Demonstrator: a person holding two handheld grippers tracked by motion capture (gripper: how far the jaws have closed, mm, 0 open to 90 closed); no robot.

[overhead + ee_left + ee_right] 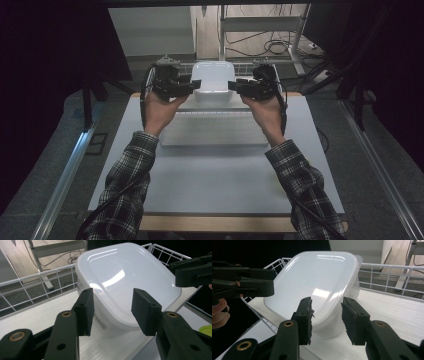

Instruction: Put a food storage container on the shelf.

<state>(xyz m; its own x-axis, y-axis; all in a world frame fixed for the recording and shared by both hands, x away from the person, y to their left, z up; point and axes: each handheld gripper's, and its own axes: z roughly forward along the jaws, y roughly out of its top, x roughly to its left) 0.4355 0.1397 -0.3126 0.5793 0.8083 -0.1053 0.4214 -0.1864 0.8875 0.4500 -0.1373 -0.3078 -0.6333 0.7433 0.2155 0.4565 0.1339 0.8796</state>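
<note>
Now a white box (214, 79) with a shiny lid sits on a wire rack (186, 66) at the counter's (215, 175) far edge. Left tongs (198, 86) and right tongs (231, 86) wait beside it, partly open, holding nothing.

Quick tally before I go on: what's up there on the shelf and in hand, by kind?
White plastic container with lid: 1
White wire rack: 1
Black grippers, left gripper and right gripper: 2, one at each side of the container, jaws apart
Table: 1
Total: 5
A yellow-green scrap sits at the edge of the left gripper view; I can't tell what it is.
</note>
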